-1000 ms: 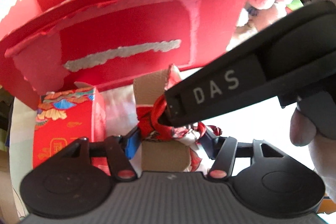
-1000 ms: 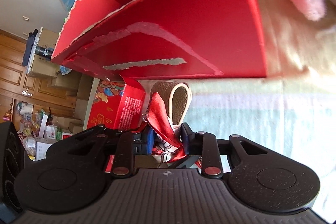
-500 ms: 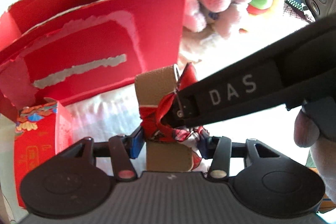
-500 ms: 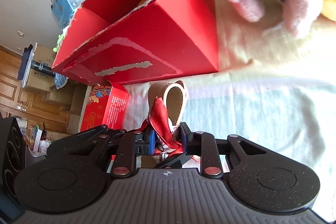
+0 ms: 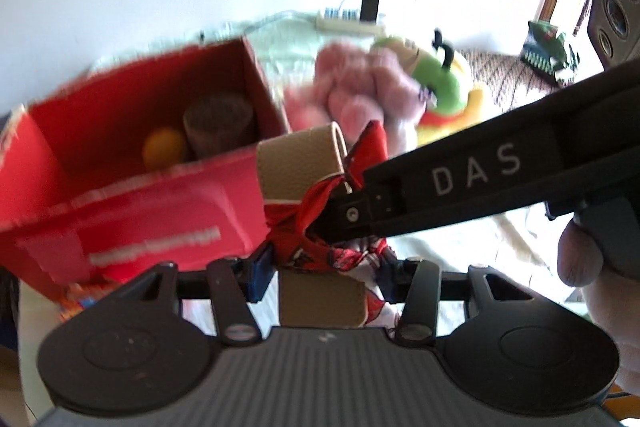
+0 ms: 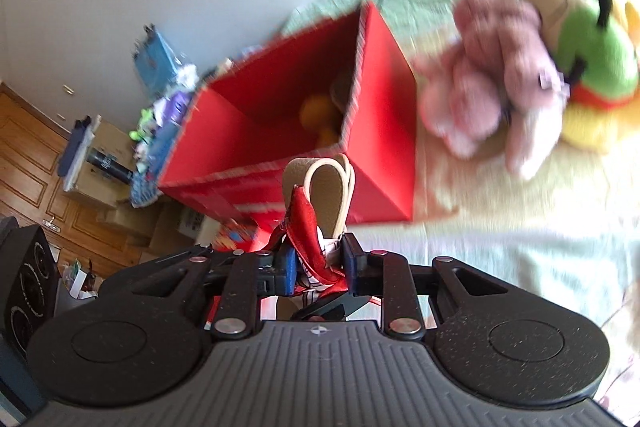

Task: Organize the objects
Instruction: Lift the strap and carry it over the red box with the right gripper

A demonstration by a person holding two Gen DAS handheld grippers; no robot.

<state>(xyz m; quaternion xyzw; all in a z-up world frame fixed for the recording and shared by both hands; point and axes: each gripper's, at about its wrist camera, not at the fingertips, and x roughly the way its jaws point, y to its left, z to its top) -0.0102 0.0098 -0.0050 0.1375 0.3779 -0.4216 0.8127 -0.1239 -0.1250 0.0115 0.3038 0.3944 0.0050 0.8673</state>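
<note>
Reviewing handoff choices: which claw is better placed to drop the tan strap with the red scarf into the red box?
Probably the left claw: it clamps the tan strap itself, beside the red box. The right claw pinches only the red scarf.

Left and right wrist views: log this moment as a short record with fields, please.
held item: tan strap with red scarf tied round it
left gripper: jaws shut on the strap and scarf
right gripper: jaws shut on the scarf
container: open red box behind the strap
box contents: orange ball, brown cylinder
nearby: pink plush, green plush
</note>
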